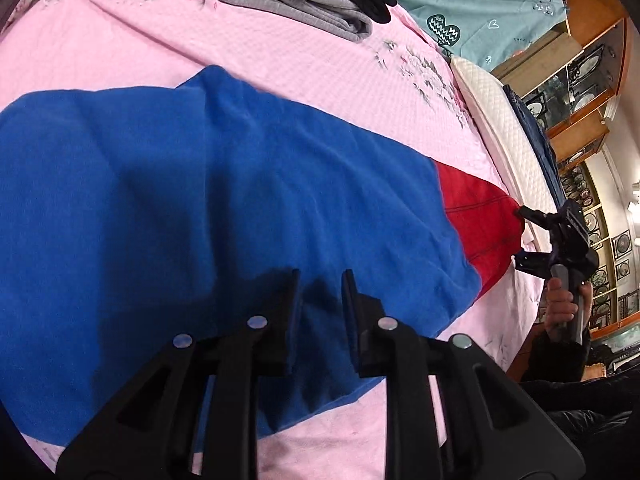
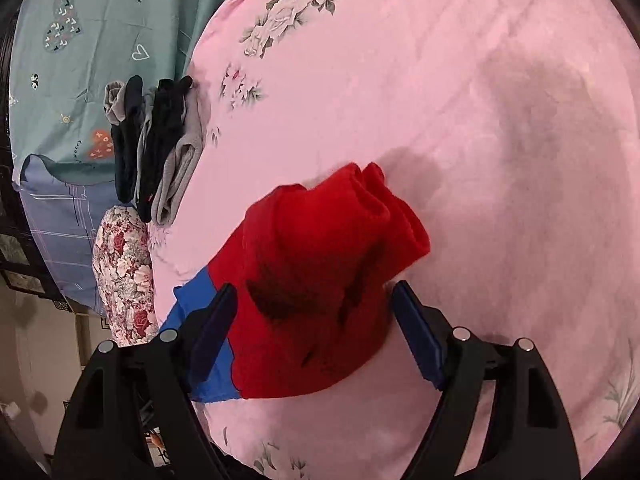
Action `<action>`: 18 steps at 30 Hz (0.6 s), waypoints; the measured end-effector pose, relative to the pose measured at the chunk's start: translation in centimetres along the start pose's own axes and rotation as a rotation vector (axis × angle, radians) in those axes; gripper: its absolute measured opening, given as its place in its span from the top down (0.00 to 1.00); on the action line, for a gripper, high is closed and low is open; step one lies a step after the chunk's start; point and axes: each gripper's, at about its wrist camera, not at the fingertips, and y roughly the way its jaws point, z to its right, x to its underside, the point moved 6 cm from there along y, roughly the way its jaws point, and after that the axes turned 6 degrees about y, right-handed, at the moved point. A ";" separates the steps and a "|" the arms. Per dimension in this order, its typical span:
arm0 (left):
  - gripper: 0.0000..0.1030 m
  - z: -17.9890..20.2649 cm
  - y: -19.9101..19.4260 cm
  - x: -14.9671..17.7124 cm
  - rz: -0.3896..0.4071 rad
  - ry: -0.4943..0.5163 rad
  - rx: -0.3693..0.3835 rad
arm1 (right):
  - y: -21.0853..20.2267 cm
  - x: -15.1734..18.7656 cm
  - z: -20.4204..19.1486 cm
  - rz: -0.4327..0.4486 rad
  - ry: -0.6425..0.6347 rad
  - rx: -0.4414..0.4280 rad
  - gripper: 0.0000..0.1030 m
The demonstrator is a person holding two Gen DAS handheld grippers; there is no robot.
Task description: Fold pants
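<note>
1. The left gripper [image 1: 320, 316] hovered over the blue body of the pants [image 1: 224, 200], its jaws parted by a narrow gap and nothing clearly between them; whether the tips touched the cloth could not be told.
2. The right gripper [image 2: 314, 332] stood wide open, straddling the red cuff end [image 2: 320, 280] of the pants without pinching it.
3. The pants lay spread across the pink bedspread [image 1: 280, 60], blue section toward the left gripper, red section near the bed's edge.
4. The fabric looked soft, light and limp, rumpled into loose folds at the red end. It would likely sag and slide on itself, so a hold at a hem or a doubled edge seemed the safest bet.
5. A stack of folded grey and black clothes [image 1: 304, 4] sat well apart, at the far side of the bed, with a teal patterned sheet [image 1: 480, 4] beyond.
6. A floral pillow [image 2: 124, 276] lay near the blue edge in the right wrist view. Nothing appeared to block either gripper.
</note>
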 end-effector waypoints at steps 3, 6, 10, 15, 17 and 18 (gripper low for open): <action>0.80 -0.3 -0.1 0.1 0.000 -0.002 -0.003 | 0.4 -0.5 0.2 -0.004 0.001 -0.025 0.22; 0.80 -0.4 -0.3 0.3 0.004 -0.006 0.003 | 0.9 -0.8 -0.2 0.058 -0.085 0.078 0.76; 0.80 0.1 -0.6 0.2 -0.013 0.002 -0.038 | 1.3 0.0 -0.4 0.119 -0.197 0.197 0.81; 0.78 5.0 -1.5 -2.3 0.001 0.114 -0.045 | 0.4 1.1 -2.4 0.200 -0.320 0.263 0.82; 0.66 7.6 -0.9 -3.7 0.011 0.118 -0.003 | 0.0 1.4 -3.0 0.211 -0.338 0.241 0.82; 0.63 8.6 -0.3 -4.4 0.010 0.107 0.018 | -0.3 1.5 -3.3 0.213 -0.347 0.227 0.82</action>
